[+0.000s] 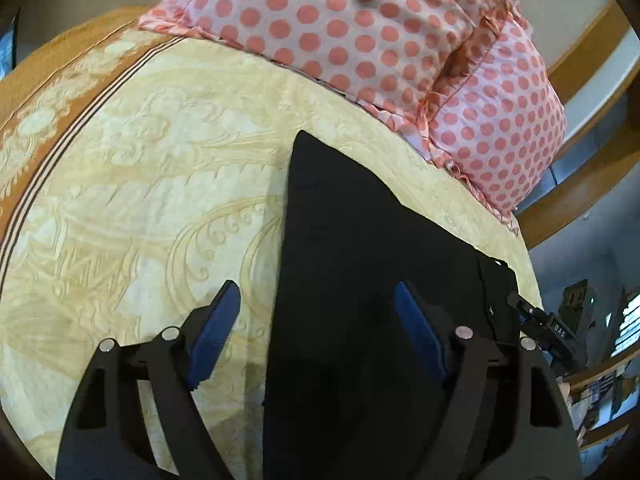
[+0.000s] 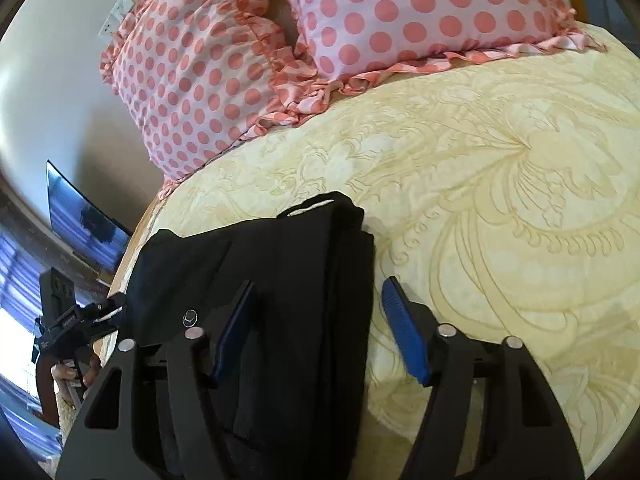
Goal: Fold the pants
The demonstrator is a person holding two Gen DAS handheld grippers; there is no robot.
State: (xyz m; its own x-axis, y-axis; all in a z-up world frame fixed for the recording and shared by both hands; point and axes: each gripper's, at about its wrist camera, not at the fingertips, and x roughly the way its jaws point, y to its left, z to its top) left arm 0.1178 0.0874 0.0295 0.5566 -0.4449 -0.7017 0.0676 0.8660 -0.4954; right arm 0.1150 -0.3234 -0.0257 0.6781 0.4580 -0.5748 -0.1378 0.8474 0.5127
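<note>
Black pants (image 1: 352, 264) lie folded flat on a cream patterned bedspread (image 1: 140, 200). My left gripper (image 1: 316, 304) is open over the pants' left edge, one blue finger (image 1: 220, 324) over the bedspread, the other over the cloth. In the right wrist view the pants (image 2: 280, 280) show as a stacked bundle with a white label at the far end. My right gripper (image 2: 316, 300) is open over the pants' right edge, holding nothing. The other gripper (image 2: 80, 320) shows at the left, beside the pants.
Two pink polka-dot pillows (image 1: 360, 32) lie at the head of the bed, also in the right wrist view (image 2: 320, 40). The bed edge (image 2: 120, 264) runs close to the pants. A screen (image 2: 80, 216) stands on the wall beyond.
</note>
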